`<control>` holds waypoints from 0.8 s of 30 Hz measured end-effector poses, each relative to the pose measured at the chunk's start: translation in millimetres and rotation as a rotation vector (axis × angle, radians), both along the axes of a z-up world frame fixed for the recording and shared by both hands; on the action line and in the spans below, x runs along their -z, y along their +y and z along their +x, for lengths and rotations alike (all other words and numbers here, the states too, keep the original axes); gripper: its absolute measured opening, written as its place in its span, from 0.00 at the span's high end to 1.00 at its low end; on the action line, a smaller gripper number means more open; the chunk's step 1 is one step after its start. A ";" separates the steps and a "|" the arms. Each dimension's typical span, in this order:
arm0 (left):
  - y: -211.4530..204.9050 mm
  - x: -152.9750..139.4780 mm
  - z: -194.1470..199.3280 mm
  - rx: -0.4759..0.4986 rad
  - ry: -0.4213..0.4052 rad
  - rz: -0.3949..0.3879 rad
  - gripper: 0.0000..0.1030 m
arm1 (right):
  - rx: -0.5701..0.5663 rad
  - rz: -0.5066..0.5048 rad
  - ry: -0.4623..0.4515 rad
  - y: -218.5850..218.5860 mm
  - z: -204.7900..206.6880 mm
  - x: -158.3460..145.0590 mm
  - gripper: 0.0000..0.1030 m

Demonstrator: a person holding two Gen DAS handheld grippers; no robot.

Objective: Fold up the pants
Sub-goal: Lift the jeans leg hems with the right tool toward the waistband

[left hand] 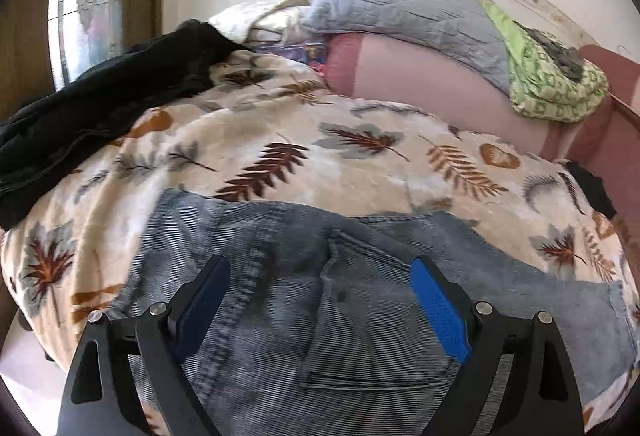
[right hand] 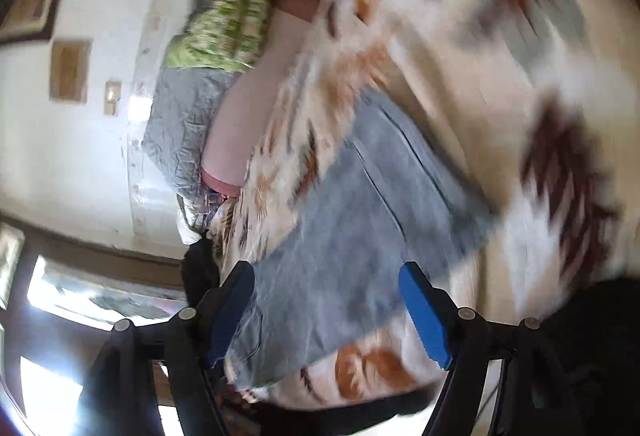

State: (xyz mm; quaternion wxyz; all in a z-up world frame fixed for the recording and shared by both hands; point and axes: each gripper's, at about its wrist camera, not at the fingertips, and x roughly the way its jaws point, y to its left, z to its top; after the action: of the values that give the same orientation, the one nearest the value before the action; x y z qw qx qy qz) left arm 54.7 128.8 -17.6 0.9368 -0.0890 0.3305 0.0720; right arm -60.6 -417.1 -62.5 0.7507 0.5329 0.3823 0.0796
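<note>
Jaws apart on left gripper (left hand: 320, 272) and right gripper (right hand: 326, 278), both over jeans (left hand: 304, 300) on leaf-print blanket (left hand: 280, 139); right view blurred.

The pants (left hand: 320, 300) are faded light-blue denim with darker seams, lying spread and fairly flat on the leaf-patterned blanket (left hand: 280, 123) that covers the bed. In the left wrist view a back pocket (left hand: 360, 316) with doubled stitching faces up, and a seam runs down beside it. In the blurred right wrist view the denim (right hand: 360, 220) runs diagonally across the blanket, one edge hanging near the bed's side.
</note>
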 end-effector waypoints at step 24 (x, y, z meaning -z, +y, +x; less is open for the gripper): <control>-234.4 59.0 42.0 0.429 0.403 0.158 0.09 | 0.144 0.012 0.112 -35.2 14.7 51.7 0.66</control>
State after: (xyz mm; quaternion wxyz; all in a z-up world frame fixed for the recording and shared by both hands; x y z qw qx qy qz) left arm 96.7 -105.7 -76.5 0.8502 0.0721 0.5143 -0.0860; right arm -46.0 -452.3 -114.2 0.7287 0.5670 0.3839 -0.0022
